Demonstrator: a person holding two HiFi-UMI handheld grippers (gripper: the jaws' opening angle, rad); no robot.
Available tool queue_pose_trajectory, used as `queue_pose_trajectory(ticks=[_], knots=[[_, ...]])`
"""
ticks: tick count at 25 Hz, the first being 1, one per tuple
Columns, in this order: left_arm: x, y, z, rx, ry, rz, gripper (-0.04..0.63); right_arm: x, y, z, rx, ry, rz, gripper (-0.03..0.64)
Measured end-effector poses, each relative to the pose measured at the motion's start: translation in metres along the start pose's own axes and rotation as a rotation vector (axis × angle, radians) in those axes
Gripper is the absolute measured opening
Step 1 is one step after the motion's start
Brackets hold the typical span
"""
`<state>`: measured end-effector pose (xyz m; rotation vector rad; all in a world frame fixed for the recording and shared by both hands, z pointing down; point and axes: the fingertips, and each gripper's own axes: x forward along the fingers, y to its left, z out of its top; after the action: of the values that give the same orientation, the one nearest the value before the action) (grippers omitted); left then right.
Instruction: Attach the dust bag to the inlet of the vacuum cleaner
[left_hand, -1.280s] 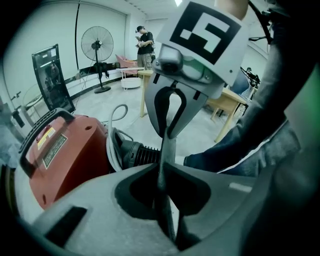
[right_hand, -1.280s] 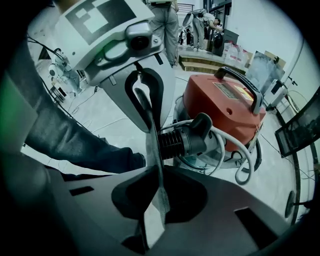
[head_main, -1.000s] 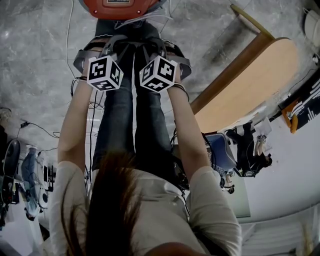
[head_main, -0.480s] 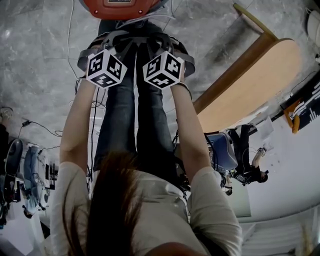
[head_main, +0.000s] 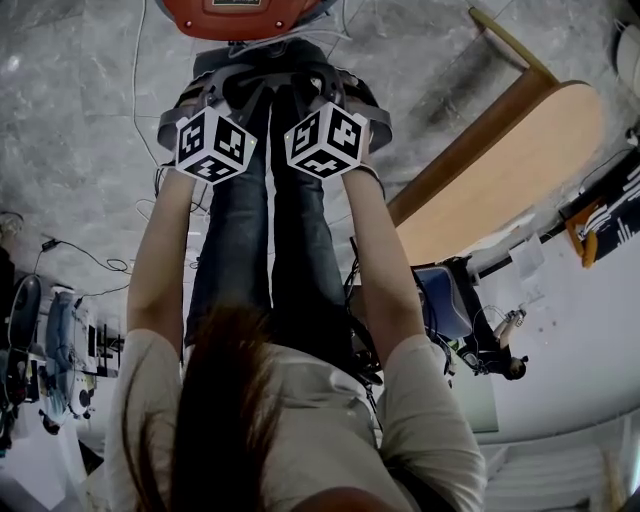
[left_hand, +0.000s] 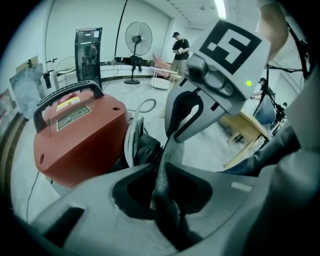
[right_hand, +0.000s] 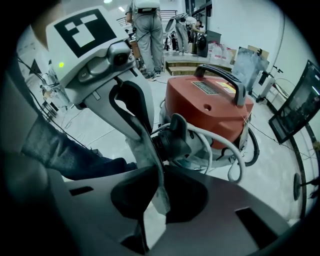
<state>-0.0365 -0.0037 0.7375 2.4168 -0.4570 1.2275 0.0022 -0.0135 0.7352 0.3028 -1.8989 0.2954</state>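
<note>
The red vacuum cleaner (head_main: 245, 15) (left_hand: 75, 135) (right_hand: 210, 105) stands on the floor just beyond the person's feet. Its black inlet (left_hand: 145, 147) (right_hand: 172, 137) faces both grippers. The grey fabric dust bag (left_hand: 167, 150) (right_hand: 142, 145) hangs as a thin folded strip in front of the inlet, a short way from it. My left gripper (head_main: 218, 88) (left_hand: 162, 172) pinches one edge; its jaws have just been opening a little, with the fabric still between them. My right gripper (head_main: 322, 86) (right_hand: 152, 175) is shut on the other edge, close beside the left one.
A white hose (right_hand: 225, 150) loops round the vacuum's base. A wooden table (head_main: 500, 170) stands to the right, and cables (head_main: 100, 265) trail over the grey floor at left. A fan (left_hand: 139, 37) and people (left_hand: 179, 47) (right_hand: 147, 25) stand farther back in the room.
Both grippers have shifted slightly up the head view, toward the vacuum. The left gripper's marker cube has rolled a little. The bag stays between both pairs of jaws.
</note>
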Motion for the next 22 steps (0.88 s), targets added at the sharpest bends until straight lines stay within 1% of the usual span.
queue_pose_trajectory(ticks=[2,5,6,8,10,11,13,15,16,20,22], knots=[[0.001,0.002,0.003,0.056,0.010,-0.018,0.076,-0.002,0.002,-0.002,0.050,-0.020,-0.013,0.038],[0.001,0.001,0.012,0.177,0.030,-0.064,0.084,-0.005,0.004,-0.006,0.126,-0.046,-0.032,0.038],[0.001,0.001,0.014,0.204,0.034,-0.075,0.086,-0.005,0.004,-0.007,0.144,-0.054,-0.039,0.038],[0.001,0.002,0.017,0.219,0.032,-0.089,0.086,-0.006,0.003,-0.008,0.168,-0.063,-0.051,0.040],[0.000,0.004,0.016,0.193,0.021,-0.087,0.086,-0.006,0.002,-0.007,0.162,-0.064,-0.071,0.040],[0.000,0.004,0.015,0.165,0.012,-0.079,0.086,-0.006,0.001,-0.006,0.151,-0.062,-0.084,0.040],[0.002,0.004,0.012,0.075,-0.018,-0.061,0.086,-0.006,-0.002,-0.006,0.135,-0.056,-0.100,0.040],[0.004,0.003,0.008,-0.030,-0.056,-0.046,0.080,-0.004,-0.005,-0.004,0.123,-0.045,-0.102,0.041],[0.004,0.002,0.006,-0.070,-0.069,-0.036,0.080,-0.003,-0.006,-0.004,0.115,-0.040,-0.100,0.041],[0.005,-0.002,0.004,-0.161,-0.093,0.008,0.065,0.000,-0.012,0.000,0.087,-0.023,-0.080,0.044],[0.003,-0.002,0.005,-0.183,-0.095,0.026,0.064,-0.001,-0.013,0.002,0.064,-0.023,-0.074,0.044]])
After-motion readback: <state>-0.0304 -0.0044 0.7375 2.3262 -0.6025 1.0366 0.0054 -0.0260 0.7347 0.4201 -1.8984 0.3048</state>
